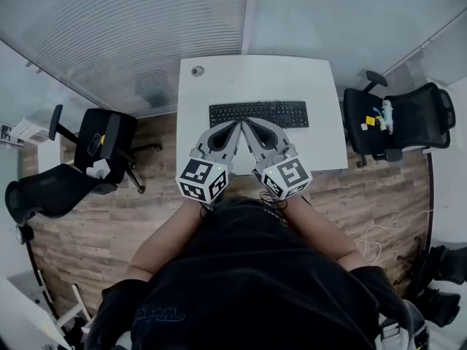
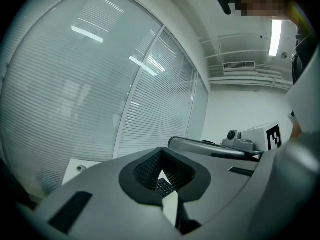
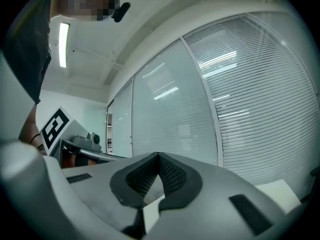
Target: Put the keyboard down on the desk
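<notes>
The grey left gripper point(image 1: 235, 127) and grey right gripper point(image 1: 246, 125) both have their fingers pressed together at the tips, holding nothing. The flat black keyboard point(image 1: 259, 114) lies on the white rectangular desk point(image 1: 321, 86). The tips hang over its near edge; contact is unclear. Between the left fingers only a sliver of keys shows.

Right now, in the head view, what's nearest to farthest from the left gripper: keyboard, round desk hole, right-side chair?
1. Keyboard, just ahead of the left gripper.
2. Round hole, far left corner of the desk.
3. Chair, past the desk's right edge.
</notes>
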`<state>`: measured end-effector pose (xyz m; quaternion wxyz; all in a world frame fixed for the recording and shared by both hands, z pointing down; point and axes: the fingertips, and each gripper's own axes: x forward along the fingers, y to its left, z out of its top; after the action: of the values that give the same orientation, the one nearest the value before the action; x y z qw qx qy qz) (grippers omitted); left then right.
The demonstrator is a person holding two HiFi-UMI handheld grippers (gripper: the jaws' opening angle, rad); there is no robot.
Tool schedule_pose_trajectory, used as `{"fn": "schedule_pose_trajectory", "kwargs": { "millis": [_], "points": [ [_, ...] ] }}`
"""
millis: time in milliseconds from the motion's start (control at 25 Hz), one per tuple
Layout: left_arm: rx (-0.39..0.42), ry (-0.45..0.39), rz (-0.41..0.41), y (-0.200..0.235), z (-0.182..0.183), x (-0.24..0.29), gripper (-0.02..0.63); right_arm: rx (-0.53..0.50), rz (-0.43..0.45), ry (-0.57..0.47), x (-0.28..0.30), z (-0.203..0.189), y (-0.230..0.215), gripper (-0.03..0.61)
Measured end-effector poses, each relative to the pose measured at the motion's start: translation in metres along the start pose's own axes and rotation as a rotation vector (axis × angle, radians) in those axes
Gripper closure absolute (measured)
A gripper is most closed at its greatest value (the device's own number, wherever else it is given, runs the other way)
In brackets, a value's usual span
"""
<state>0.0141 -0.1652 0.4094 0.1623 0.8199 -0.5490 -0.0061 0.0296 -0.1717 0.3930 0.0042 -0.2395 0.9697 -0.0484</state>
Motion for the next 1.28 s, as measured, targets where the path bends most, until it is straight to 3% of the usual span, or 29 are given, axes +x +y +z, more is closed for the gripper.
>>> {"fn": "schedule_pose_trajectory", "kwargs": {
  "millis": [440, 800, 1280],
  "points": [
    [-0.009, -0.018, 0.15, -0.071, -0.033, 0.006, 0.6, 0.015, 0.123, 0.044, -0.077, -0.018, -0.022, 0.557],
    [-0.022, -0.011, 0.291, -0.082, -0.063, -0.04, 0.6, 0.066, 0.243, 0.107, -0.092, -0.048, 0.02, 0.557],
    [-0.007, -0.037, 0.307, -0.079, -0.062, -0.087, 0.6, 0.041, 0.266, 0.117, -0.089, -0.048, 0.068, 0.557]
  ]
}}
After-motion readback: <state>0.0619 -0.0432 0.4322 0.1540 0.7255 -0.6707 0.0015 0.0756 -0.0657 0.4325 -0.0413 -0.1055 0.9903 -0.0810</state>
